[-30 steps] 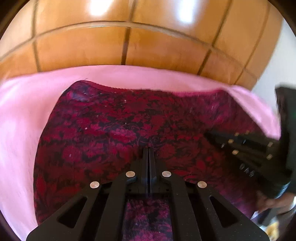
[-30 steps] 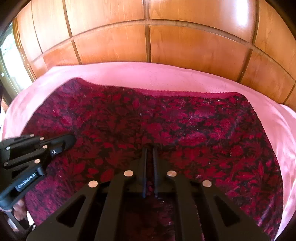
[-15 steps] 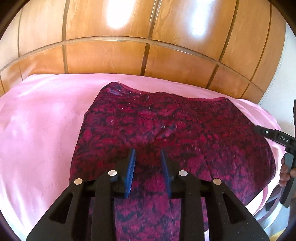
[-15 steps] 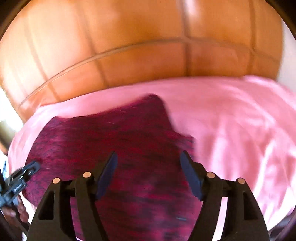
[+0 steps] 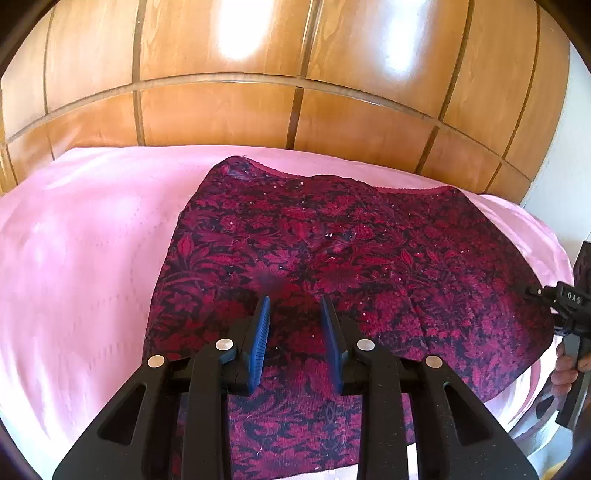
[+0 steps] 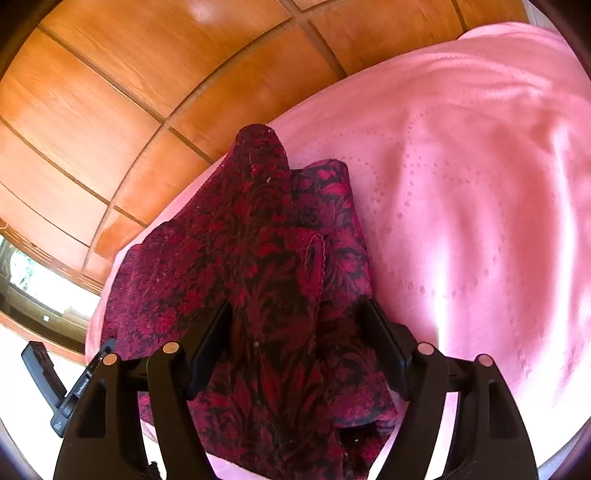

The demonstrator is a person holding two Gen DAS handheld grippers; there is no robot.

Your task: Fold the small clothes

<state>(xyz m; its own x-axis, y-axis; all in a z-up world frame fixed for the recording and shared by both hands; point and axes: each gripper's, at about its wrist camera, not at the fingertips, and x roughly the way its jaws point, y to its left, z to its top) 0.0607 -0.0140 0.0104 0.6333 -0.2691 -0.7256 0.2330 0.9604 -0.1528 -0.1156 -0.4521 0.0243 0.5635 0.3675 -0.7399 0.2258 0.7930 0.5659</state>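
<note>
Garment (image 5: 332,258) of dark red floral cloth lies on the pink bedsheet (image 5: 81,258), its long axis running across just ahead of the left claw (image 5: 295,310). Right claw (image 6: 299,321) straddles its bunched right end, the nearer for a fold. Both claws, pressed together a second ago, have just spread and pinch nothing.

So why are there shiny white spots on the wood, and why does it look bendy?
Left wrist view: light glares off the glossy wood panelling. Both views: the fisheye lens bends its straight seams. Right wrist view: the pink bedspread has bright washed-out patches; the red floral garment stays sharp.
</note>
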